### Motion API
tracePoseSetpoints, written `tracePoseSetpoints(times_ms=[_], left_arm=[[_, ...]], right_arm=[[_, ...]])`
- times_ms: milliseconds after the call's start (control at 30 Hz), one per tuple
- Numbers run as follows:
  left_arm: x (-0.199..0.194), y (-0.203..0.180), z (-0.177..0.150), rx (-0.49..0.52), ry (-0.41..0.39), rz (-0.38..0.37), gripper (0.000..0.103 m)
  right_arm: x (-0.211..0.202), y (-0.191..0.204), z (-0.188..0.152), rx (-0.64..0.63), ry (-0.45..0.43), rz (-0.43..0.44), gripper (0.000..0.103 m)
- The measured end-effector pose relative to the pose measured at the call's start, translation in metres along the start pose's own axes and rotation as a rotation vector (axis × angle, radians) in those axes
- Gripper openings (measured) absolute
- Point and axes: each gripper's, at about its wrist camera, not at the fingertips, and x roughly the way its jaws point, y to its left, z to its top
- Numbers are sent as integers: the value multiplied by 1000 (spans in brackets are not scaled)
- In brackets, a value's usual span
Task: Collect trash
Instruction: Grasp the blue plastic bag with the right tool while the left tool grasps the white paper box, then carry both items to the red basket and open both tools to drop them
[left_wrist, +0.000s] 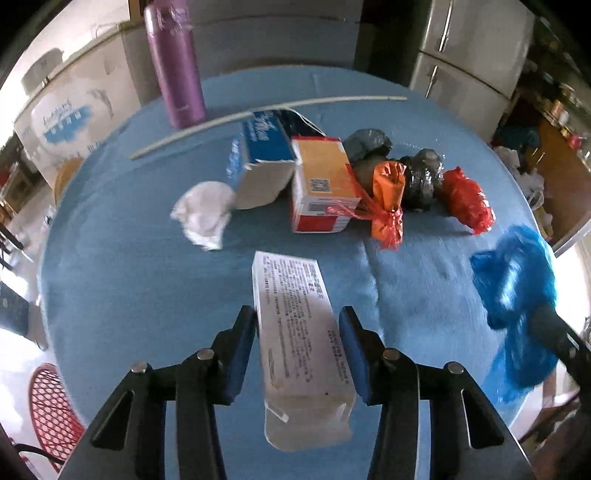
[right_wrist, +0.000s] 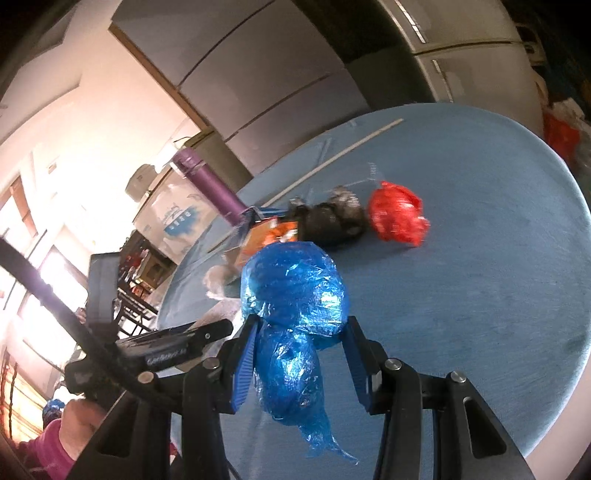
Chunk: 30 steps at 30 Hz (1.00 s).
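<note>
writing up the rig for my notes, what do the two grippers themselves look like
Both match: the left gripper and right gripper have black angular linkage arms with round silver pins at the joints, ending in two blue fingers; the right gripper's blue pads look ribbed. In the right wrist view a black cable crosses by the other black handle, with white lettering too blurred to read, beside a pink sleeve.

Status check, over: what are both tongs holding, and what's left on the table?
Left tongs shut on white box. Right tongs shut on blue bag. Cartons, tissue, red bag remain on table.
</note>
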Motion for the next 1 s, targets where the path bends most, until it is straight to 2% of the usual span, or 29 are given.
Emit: tracePoseSetpoints(times_ms=[100, 167, 200, 333, 600, 767, 1000], left_arm=[[-17, 11, -16, 5, -30, -11, 47], [-36, 21, -27, 29, -73, 11, 47], [-30, 23, -24, 31, -86, 15, 47], [-53, 51, -35, 26, -156, 42, 47], [-102, 103, -58, -15, -275, 189, 48], [-122, 149, -76, -87, -292, 266, 48], [-133, 212, -110, -212, -271, 368, 48]], right_arm=[[1, 17, -2, -19, 6, 2, 48], [0, 28, -4, -34, 6, 14, 48], [-1, 37, -5, -54, 5, 16, 48], [2, 62, -8, -97, 18, 27, 48], [35, 129, -20, -192, 99, 104, 48], [66, 177, -35, -266, 170, 172, 48], [111, 254, -66, -386, 279, 277, 48]])
